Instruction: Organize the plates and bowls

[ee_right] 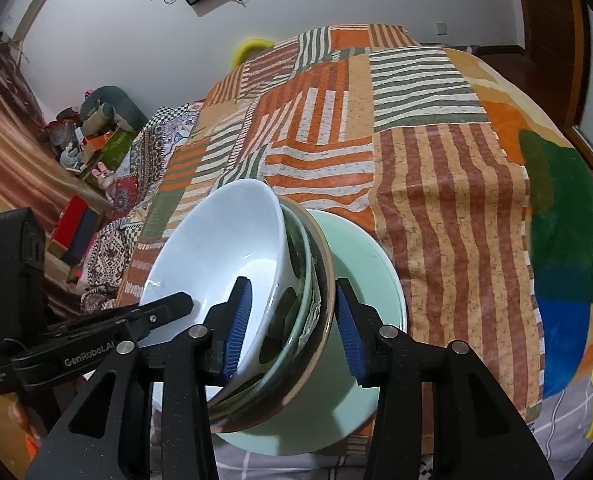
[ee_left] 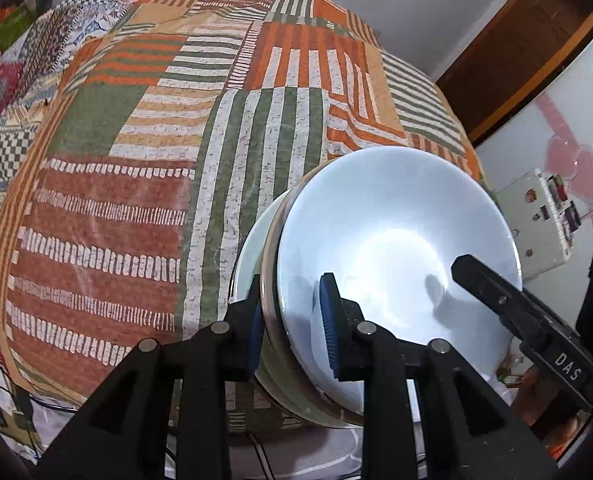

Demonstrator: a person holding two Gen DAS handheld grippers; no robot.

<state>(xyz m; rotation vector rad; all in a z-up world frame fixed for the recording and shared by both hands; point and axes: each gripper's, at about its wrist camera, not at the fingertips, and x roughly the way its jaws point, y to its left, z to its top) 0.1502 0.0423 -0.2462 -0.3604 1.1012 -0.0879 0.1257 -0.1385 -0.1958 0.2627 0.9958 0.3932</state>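
Note:
A white bowl (ee_left: 396,240) sits nested in a dark bowl with a brown rim (ee_right: 320,264). Both rest in a pale green dish (ee_right: 364,280) at the near edge of the patchwork cloth (ee_left: 136,200). My left gripper (ee_left: 292,320) is shut on the stacked rims, one blue pad inside the white bowl and the other outside the dark bowl. Across the stack, my right gripper (ee_right: 292,332) straddles the same rims. Its left pad is inside the white bowl. A sliver of green shows between its right pad and the brown rim, so it is open. One of its fingers (ee_left: 492,292) reaches over the white bowl.
The striped cloth (ee_right: 416,140) spreads far behind the stack. A white wall socket (ee_left: 536,220) and a wooden door frame (ee_left: 516,60) stand to the right. Boxes and toys (ee_right: 92,148) are piled at the far left. Cables (ee_left: 0,400) lie below the near edge.

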